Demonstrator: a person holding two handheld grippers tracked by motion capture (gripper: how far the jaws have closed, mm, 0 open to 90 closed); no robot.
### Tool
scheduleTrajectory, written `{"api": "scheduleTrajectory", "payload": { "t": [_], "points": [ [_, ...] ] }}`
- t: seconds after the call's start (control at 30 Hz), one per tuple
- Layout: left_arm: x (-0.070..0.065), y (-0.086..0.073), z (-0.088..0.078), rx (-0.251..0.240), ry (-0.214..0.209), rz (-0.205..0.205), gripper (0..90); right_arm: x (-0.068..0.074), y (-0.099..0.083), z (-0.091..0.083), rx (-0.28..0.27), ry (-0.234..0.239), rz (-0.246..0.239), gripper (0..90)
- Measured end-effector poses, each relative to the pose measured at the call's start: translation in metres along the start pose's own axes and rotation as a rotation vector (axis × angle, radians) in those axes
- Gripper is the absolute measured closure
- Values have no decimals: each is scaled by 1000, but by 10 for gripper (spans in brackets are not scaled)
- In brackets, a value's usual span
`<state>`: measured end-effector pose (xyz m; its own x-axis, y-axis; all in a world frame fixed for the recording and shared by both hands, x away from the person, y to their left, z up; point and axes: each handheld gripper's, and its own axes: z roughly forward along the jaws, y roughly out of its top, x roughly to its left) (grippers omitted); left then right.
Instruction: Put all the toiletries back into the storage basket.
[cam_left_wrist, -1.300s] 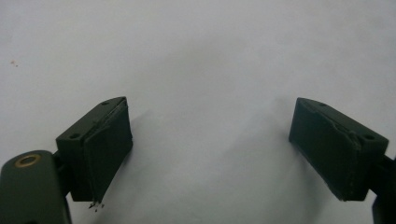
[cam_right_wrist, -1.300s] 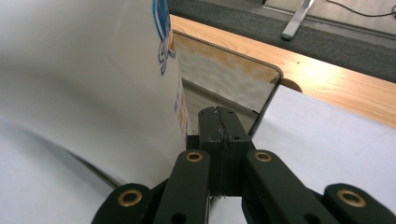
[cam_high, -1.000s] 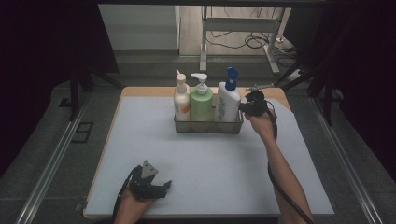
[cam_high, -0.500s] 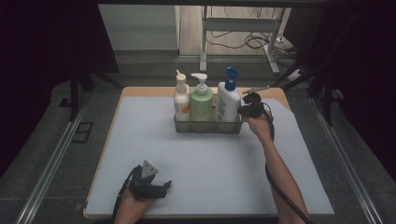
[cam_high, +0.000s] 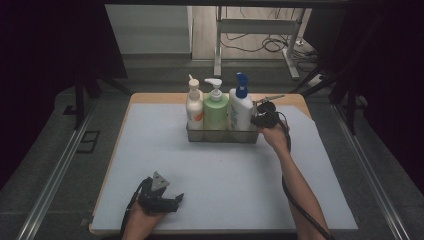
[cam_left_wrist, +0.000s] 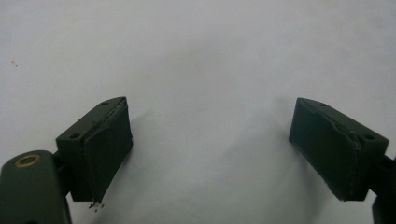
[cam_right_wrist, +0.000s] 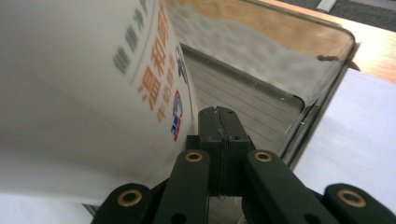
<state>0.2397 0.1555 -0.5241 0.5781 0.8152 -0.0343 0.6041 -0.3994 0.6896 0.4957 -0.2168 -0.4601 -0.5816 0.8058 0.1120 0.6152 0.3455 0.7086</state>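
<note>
Two black hand-held units are carried, one in each bare-armed hand; no sleeves are seen. The left tool (cam_high: 161, 195) is topped by a grey three-cornered plate, and its wide rectangular pads (cam_left_wrist: 102, 149) are faced with dark, worn rubber. The right tool (cam_right_wrist: 219, 122) is built of black link arms fixed with brass-ringed rivets. A black cable is trailed from each.

Left bottle (cam_high: 194, 106): cream, with an orange mark.
Middle bottle (cam_high: 215, 108): green body, white pump.
Right bottle (cam_high: 240, 105): white, blue pump, orange letters.
Mat (cam_high: 220, 185): pale grey-white.
Right gripper (cam_right_wrist: 219, 122): black.
</note>
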Motion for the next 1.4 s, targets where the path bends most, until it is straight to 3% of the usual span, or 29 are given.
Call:
{"api": "scheduleTrajectory", "payload": {
  "t": [0.43,1.03,1.4],
  "points": [
    [0,0,0,0,1,2,128,10,-1,6,17,18,-22,900],
    [0,0,0,0,1,2,127,15,-2,4,19,28,-18,900],
    [0,0,0,1,1,3,128,22,-3,-1,30,40,-44,900]
  ]
}}
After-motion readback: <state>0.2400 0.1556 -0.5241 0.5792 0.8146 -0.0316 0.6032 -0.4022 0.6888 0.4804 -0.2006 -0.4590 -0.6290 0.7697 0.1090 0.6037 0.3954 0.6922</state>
